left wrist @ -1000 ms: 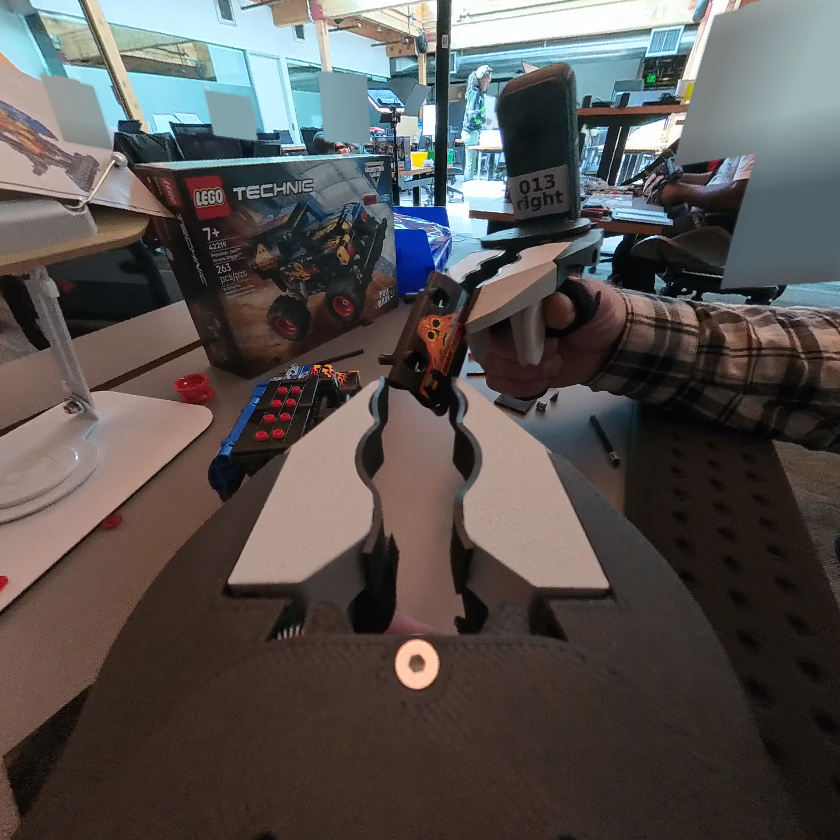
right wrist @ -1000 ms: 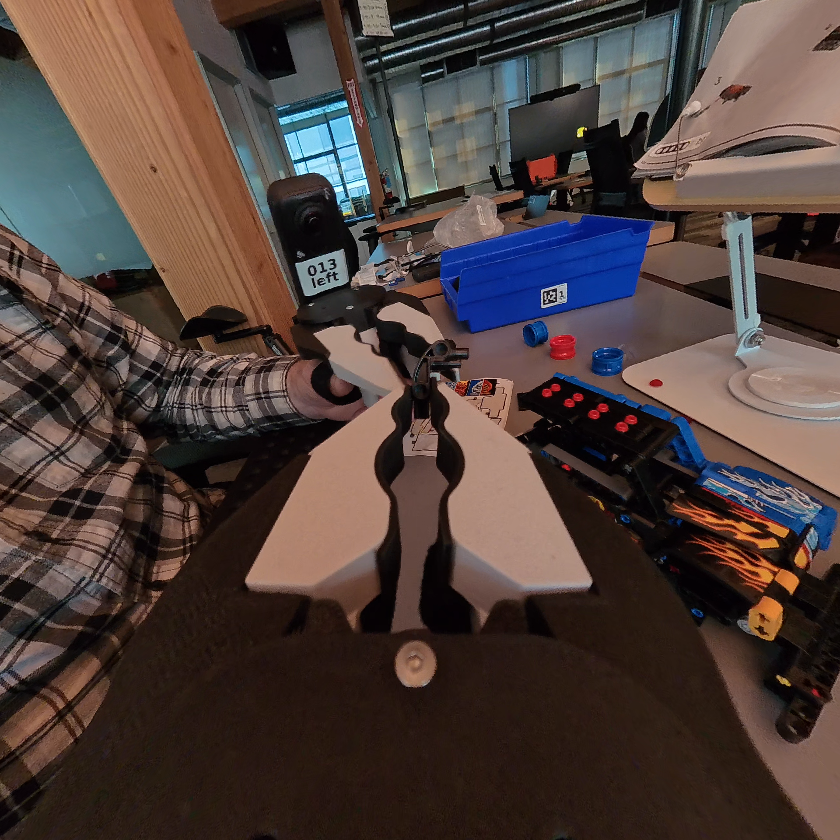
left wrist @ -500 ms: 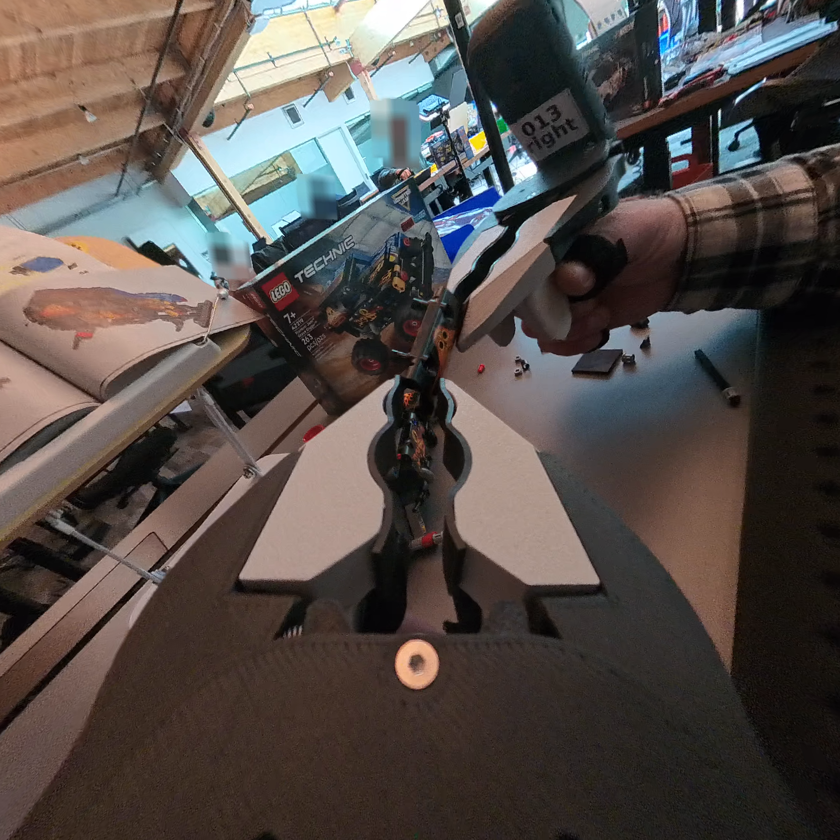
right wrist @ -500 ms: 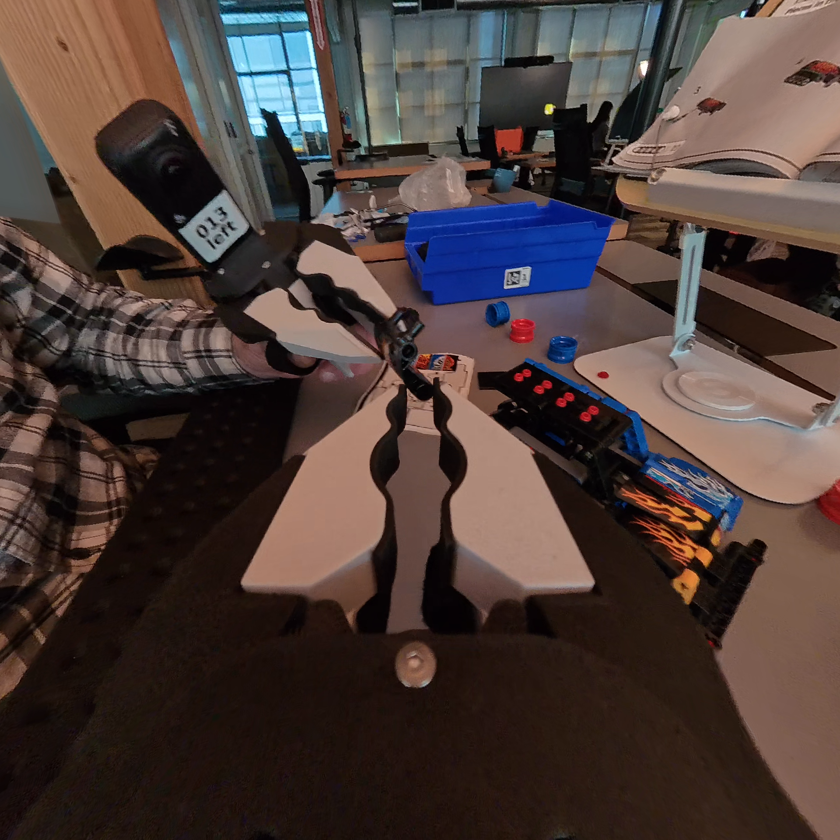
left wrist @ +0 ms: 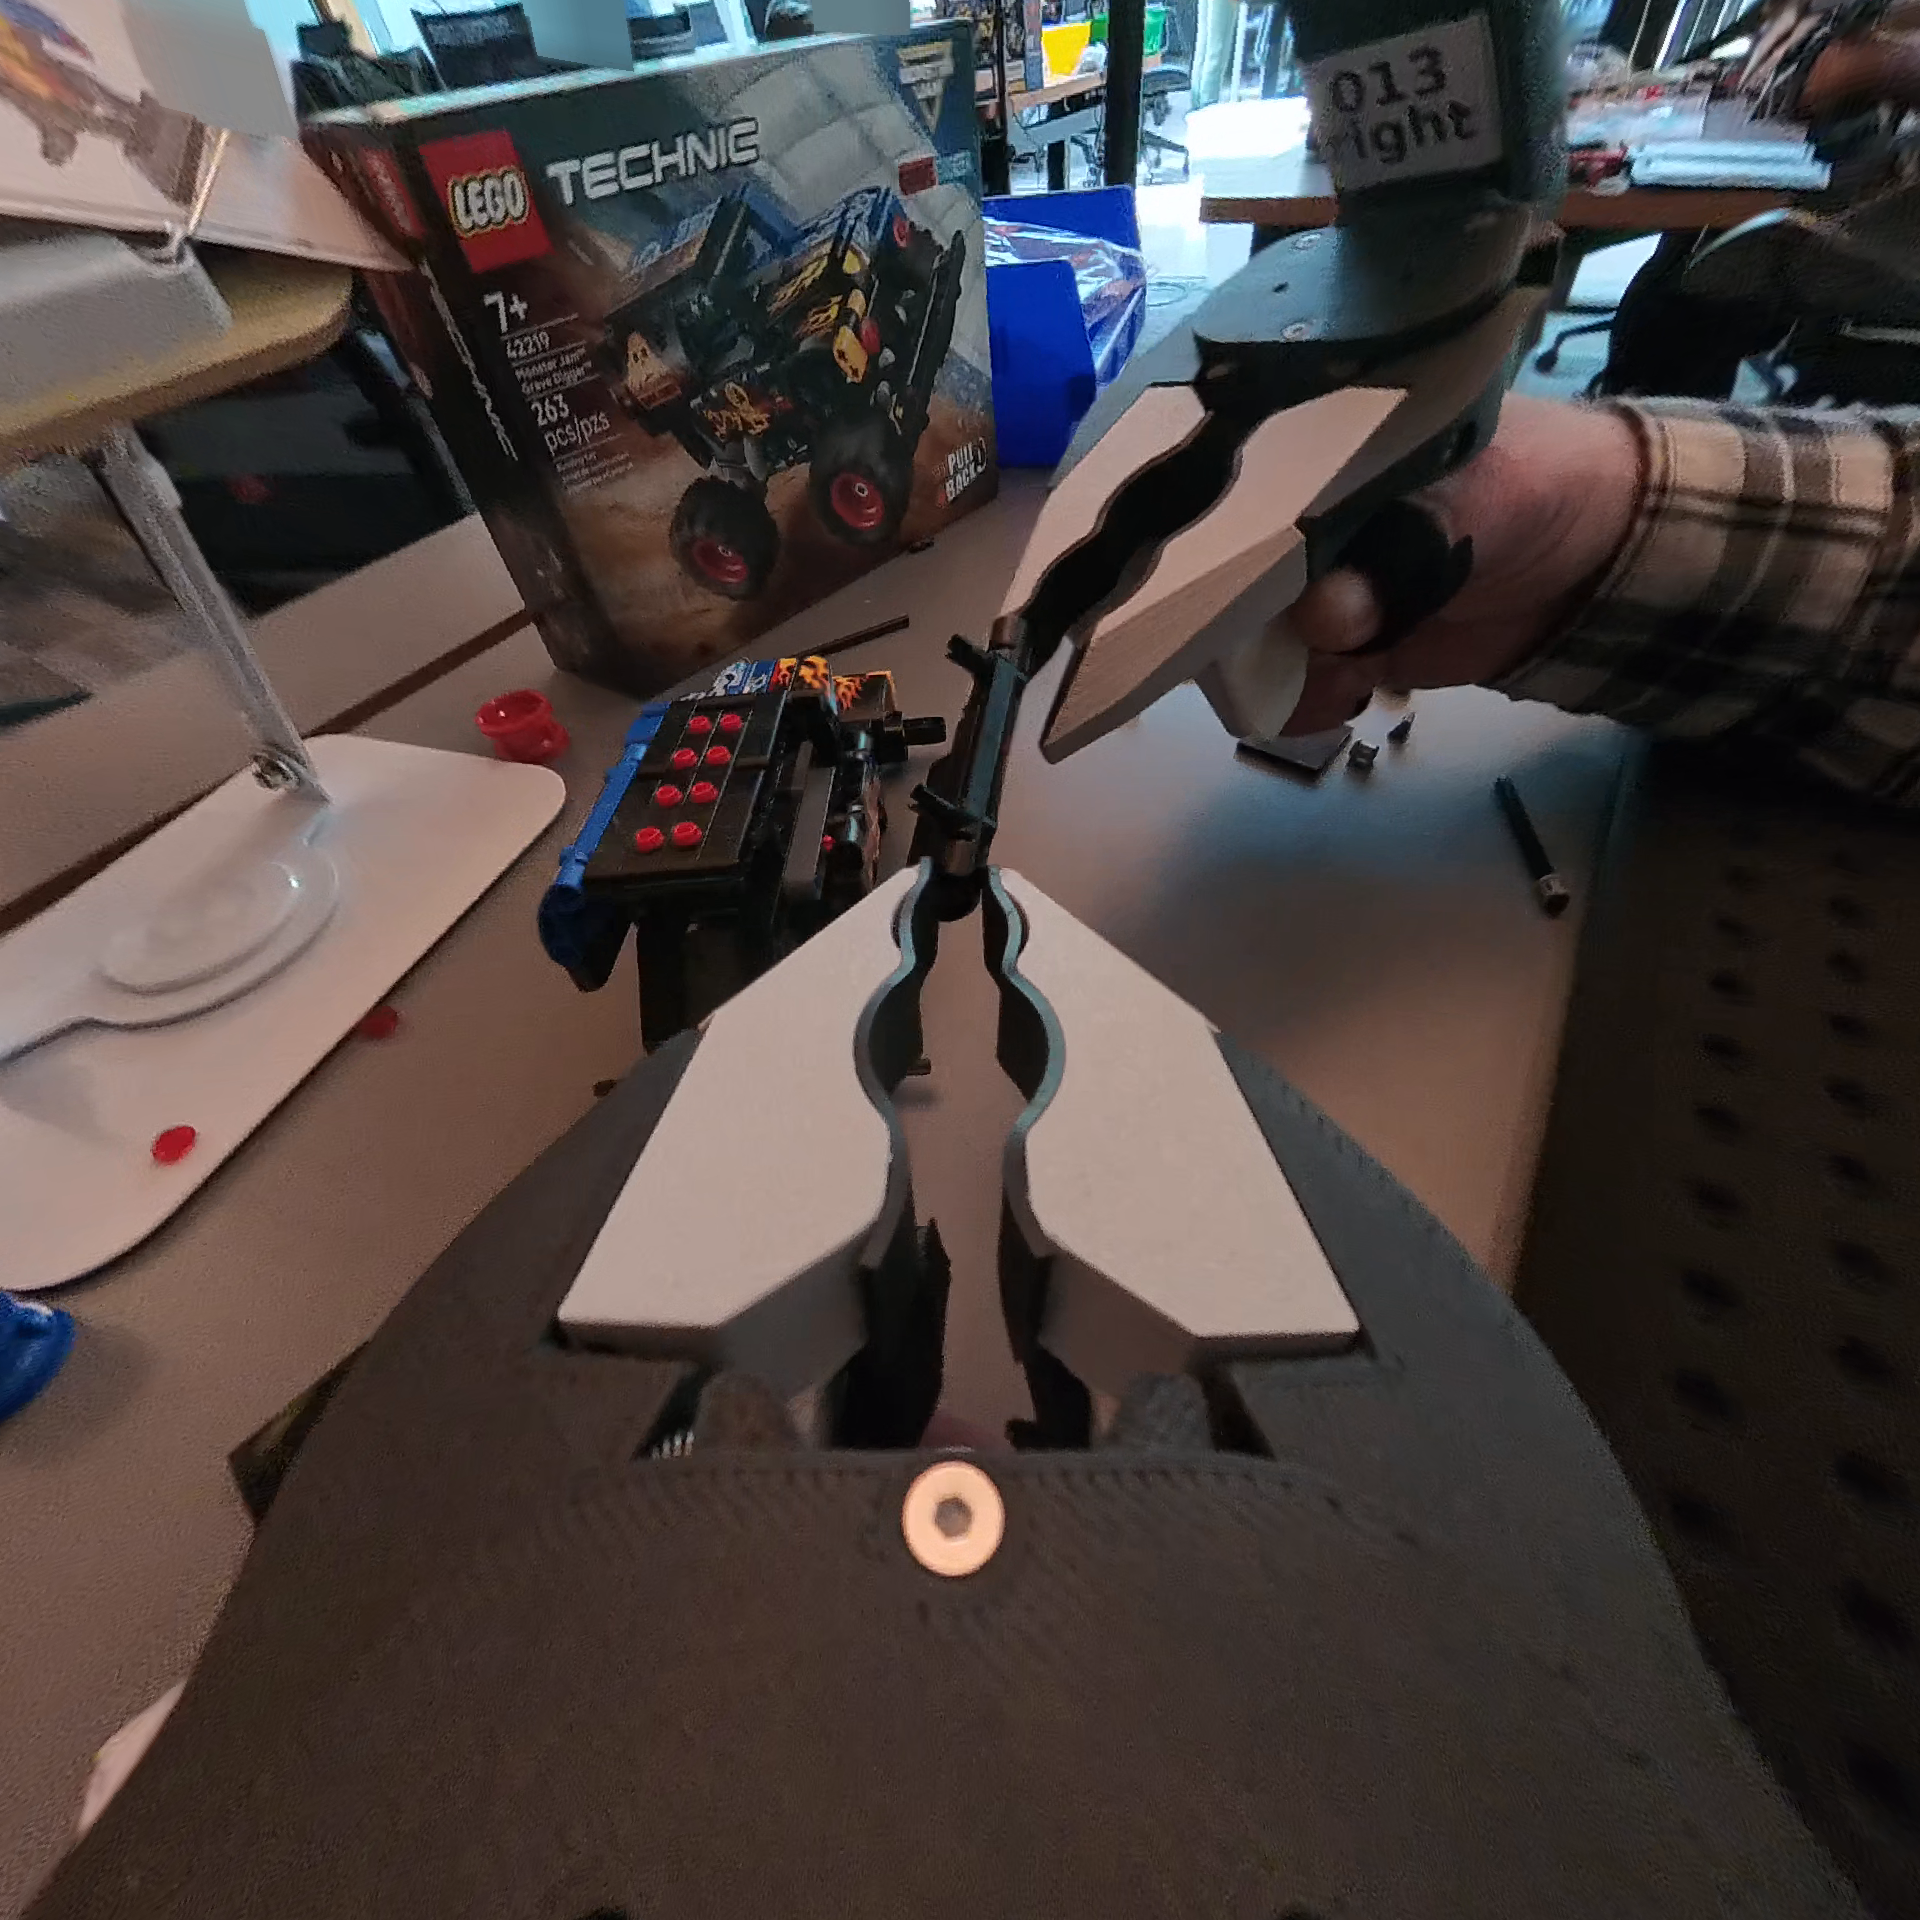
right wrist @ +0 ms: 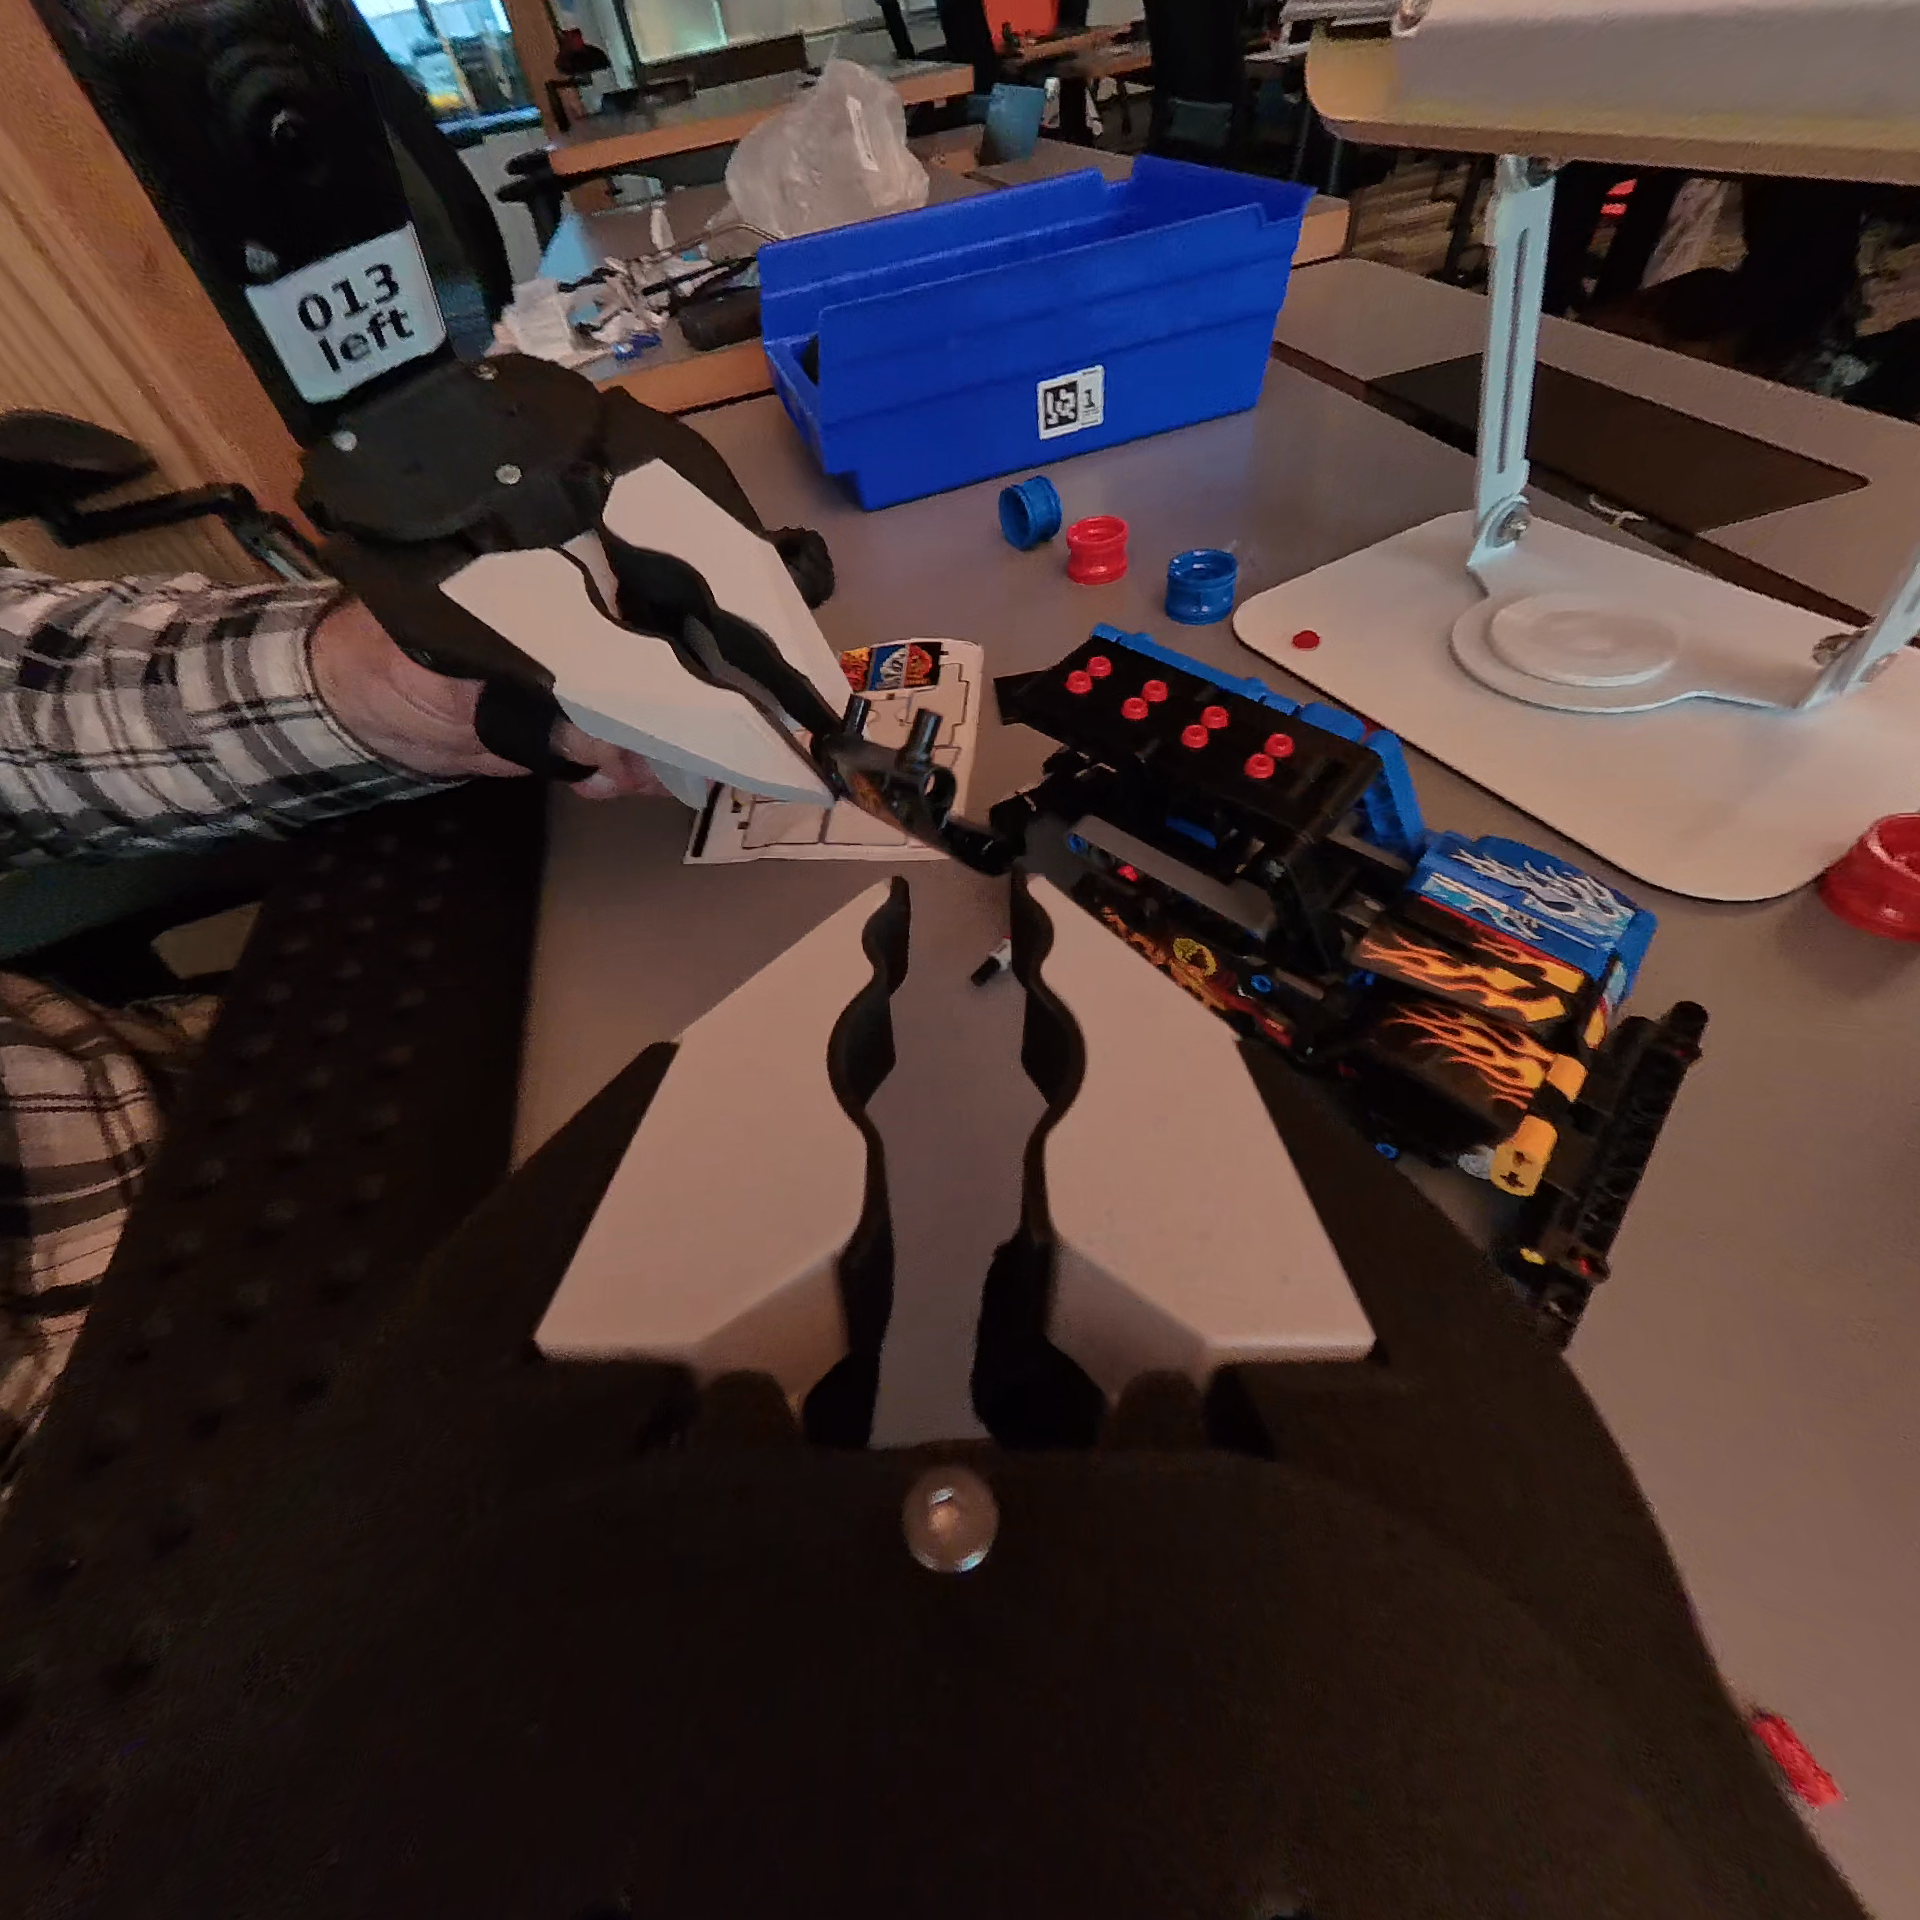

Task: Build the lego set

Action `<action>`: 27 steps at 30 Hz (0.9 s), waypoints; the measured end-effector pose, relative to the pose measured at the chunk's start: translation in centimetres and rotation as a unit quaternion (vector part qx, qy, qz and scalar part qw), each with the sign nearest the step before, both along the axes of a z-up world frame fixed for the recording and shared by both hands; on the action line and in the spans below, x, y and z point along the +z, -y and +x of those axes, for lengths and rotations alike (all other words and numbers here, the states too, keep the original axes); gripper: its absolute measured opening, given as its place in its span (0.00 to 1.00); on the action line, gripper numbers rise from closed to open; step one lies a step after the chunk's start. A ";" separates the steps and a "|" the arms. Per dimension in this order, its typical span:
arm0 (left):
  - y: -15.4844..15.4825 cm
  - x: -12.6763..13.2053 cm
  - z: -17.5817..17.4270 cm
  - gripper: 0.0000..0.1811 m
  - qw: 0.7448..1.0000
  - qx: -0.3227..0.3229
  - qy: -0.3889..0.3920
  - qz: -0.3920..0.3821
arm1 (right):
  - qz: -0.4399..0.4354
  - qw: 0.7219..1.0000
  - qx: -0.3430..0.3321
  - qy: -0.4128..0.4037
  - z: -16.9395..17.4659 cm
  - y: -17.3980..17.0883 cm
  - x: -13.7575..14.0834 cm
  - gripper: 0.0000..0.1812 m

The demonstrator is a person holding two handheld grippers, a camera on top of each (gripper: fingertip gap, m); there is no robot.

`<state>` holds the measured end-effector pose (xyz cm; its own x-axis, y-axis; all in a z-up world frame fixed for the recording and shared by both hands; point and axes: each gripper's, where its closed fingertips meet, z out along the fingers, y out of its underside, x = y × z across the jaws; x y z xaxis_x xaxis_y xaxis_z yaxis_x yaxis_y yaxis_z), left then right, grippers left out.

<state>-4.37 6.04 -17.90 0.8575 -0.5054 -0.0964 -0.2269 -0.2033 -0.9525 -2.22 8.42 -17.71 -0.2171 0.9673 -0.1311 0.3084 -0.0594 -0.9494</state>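
glossy plastic truck model

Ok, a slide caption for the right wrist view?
Left gripper holds a black piece beside the half-built truck; right gripper open.

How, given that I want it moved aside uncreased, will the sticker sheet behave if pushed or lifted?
The sticker sheet looks paper-thin, so it would probably flop and bend if lifted by one edge. It lies flat on the grey table, so getting under it may be hard. Being light, it would likely slide when pushed.
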 end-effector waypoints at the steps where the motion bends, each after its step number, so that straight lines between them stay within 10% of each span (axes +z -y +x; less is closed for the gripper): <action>1: -0.1 0.0 -0.2 0.03 1.000 0.000 0.012 -0.008 | 0.007 1.000 -0.007 0.003 -0.1 -0.2 -0.1 0.10; 9: -0.8 -1.4 -0.8 0.03 0.995 -0.007 0.056 -0.085 | 0.109 0.990 -0.082 0.033 -1.0 -1.8 0.0 0.16; 16: -1.2 -1.2 -0.8 0.03 0.985 -0.020 0.110 -0.129 | 0.117 0.976 -0.161 0.087 -2.2 -0.7 -1.3 0.42; 27: -0.9 -0.3 0.2 0.03 0.969 -0.041 0.191 -0.148 | 0.181 0.948 -0.241 0.103 -3.8 -1.2 -1.9 0.36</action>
<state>-4.15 6.93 -18.17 0.7574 -0.5307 0.3804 0.1046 -0.4765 -0.8730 -6.05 9.61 -19.62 0.2558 0.9375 0.2361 0.5097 0.0768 -0.8569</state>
